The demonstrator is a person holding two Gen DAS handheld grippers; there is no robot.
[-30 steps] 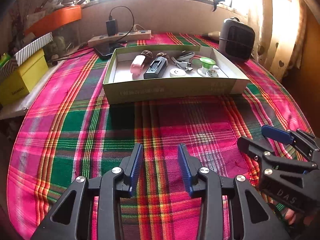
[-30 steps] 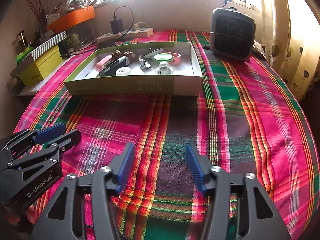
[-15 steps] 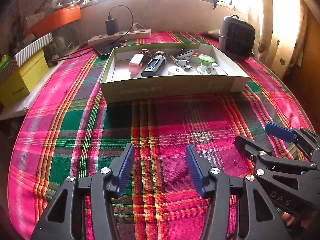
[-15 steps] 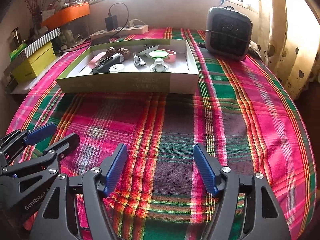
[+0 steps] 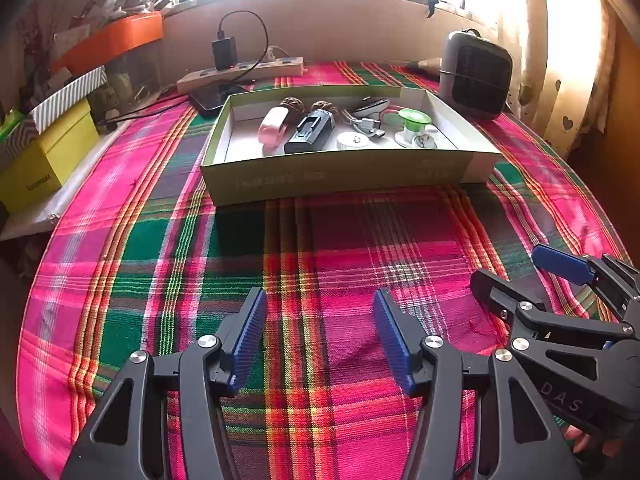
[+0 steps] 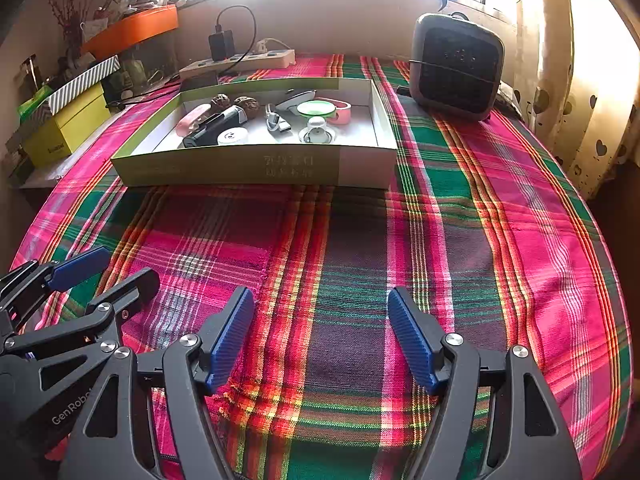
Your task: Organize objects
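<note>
A shallow green-and-white cardboard box (image 5: pixel 348 174) (image 6: pixel 256 166) stands on the plaid tablecloth, far ahead of both grippers. In it lie a pink case (image 5: pixel 273 125), a black device (image 5: pixel 310 133), two walnuts (image 6: pixel 234 102), a white disc (image 5: pixel 353 141), a metal clip (image 6: pixel 276 121), a green-topped piece (image 5: pixel 414 120) and a pink ring (image 6: pixel 342 110). My left gripper (image 5: pixel 320 334) is open and empty over the cloth. My right gripper (image 6: pixel 322 330) is open and empty, to the right of the left one (image 6: pixel 104 270).
A dark grey heater (image 6: pixel 456 68) stands at the back right. A power strip with a charger (image 5: pixel 240 70) and a phone (image 5: pixel 216 98) lie behind the box. Yellow, striped and orange boxes (image 5: pixel 44 160) sit on a ledge at the left. A curtain (image 6: pixel 580 80) hangs at the right.
Both grippers' jaws have opened wider over the last second. The views have shifted slightly; the box and its contents have not moved.
</note>
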